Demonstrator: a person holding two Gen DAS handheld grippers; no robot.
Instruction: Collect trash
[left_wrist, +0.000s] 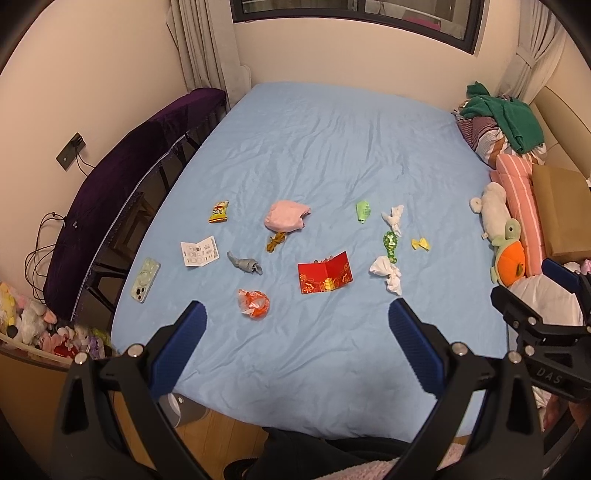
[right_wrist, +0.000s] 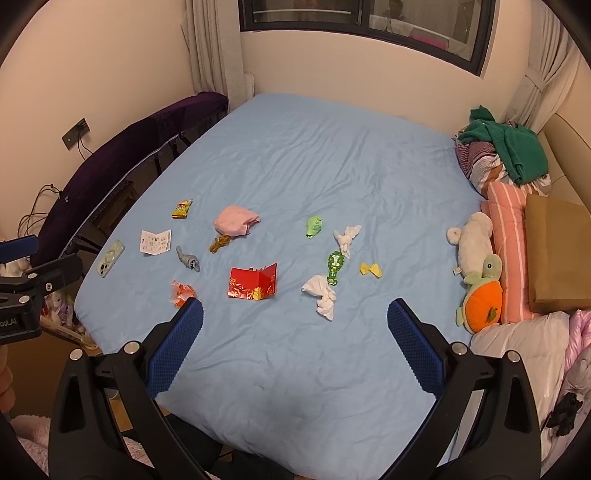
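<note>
The trash lies scattered over the middle of the blue bed sheet (left_wrist: 332, 147), toward its near edge, and nothing is picked up yet. The left gripper (left_wrist: 295, 317) and the right gripper (right_wrist: 295, 314) both hover above the near edge with fingers spread wide and nothing between them.

By my judgement the step in hand is choosing and reaching the first piece. The orange crumpled wrapper (left_wrist: 254, 302), nearest the near edge on the left side, suits the left gripper; the big crumpled tissue (right_wrist: 320, 293) suits the right. Come down with the fingers straddling the piece, pinch only the paper, and avoid catching a fold of sheet.

Counted: two white crumpled tissues, the second (right_wrist: 347, 236) farther in; one orange wrapper; one yellow snack packet (left_wrist: 218, 211); one green packet (left_wrist: 363, 211); one small yellow wrapper (left_wrist: 421, 244); one grey wad (left_wrist: 245, 263); one folded leaflet (left_wrist: 198, 251); one red envelope (left_wrist: 325, 274).

Probably not trash: one phone (left_wrist: 144, 280) at the left edge, one pink cloth (left_wrist: 286, 216), one green hair clip (left_wrist: 389, 245), one brownish hair tie (left_wrist: 276, 242). Two plush toys (left_wrist: 496, 229) lie at the right edge beside a brown paper bag (left_wrist: 561, 214).
</note>
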